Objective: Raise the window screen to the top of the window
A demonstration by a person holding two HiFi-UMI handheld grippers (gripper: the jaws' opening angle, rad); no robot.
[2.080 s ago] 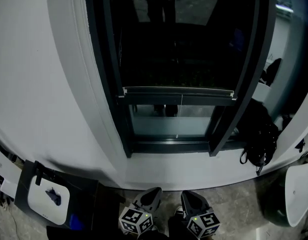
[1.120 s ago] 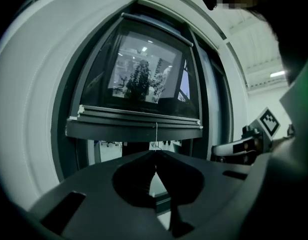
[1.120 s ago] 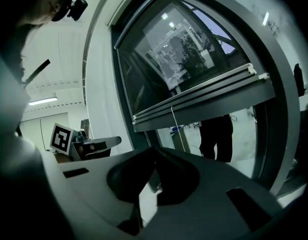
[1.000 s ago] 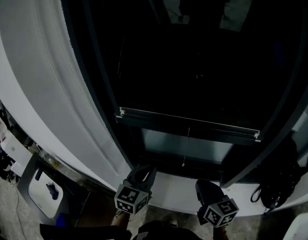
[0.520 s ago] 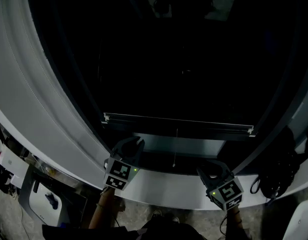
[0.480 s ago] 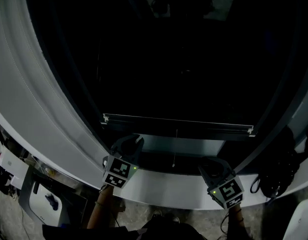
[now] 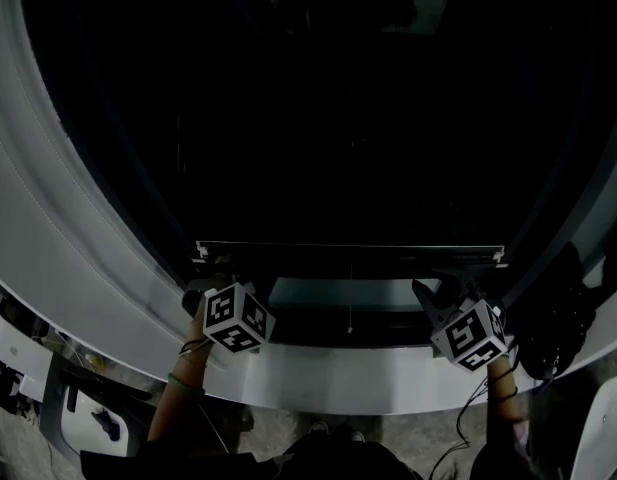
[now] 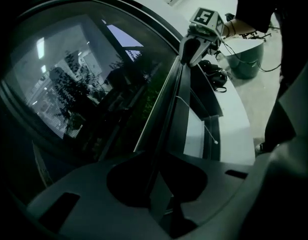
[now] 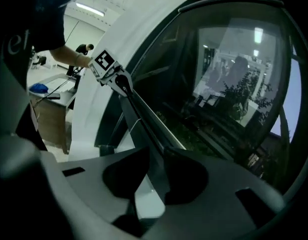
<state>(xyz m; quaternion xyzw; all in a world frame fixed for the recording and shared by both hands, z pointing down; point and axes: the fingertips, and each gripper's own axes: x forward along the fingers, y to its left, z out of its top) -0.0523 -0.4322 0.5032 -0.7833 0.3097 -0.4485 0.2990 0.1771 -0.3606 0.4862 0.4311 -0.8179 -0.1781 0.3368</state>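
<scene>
The window screen point(image 7: 348, 148) is a dark mesh panel, and its bottom bar point(image 7: 348, 252) runs level a little above the white sill point(image 7: 338, 368). My left gripper point(image 7: 206, 286) is at the bar's left end and my right gripper point(image 7: 428, 293) at its right end. In the left gripper view the bar point(image 8: 178, 99) passes between the jaws of the left gripper point(image 8: 161, 181), which are shut on it. The right gripper view shows the same bar point(image 9: 144, 119) clamped in the right gripper point(image 9: 153, 176). A thin pull cord point(image 7: 349, 303) hangs from the bar's middle.
A dark window frame point(image 7: 138, 198) borders the screen on both sides. A black bag point(image 7: 553, 313) lies on the sill at the right. A white bin point(image 7: 598, 438) stands at the lower right, and a low table point(image 7: 83, 418) at the lower left.
Both grippers rose from below the sill, spread apart and closed on the two ends of the screen's bottom bar. The head view tilted further up the window.
</scene>
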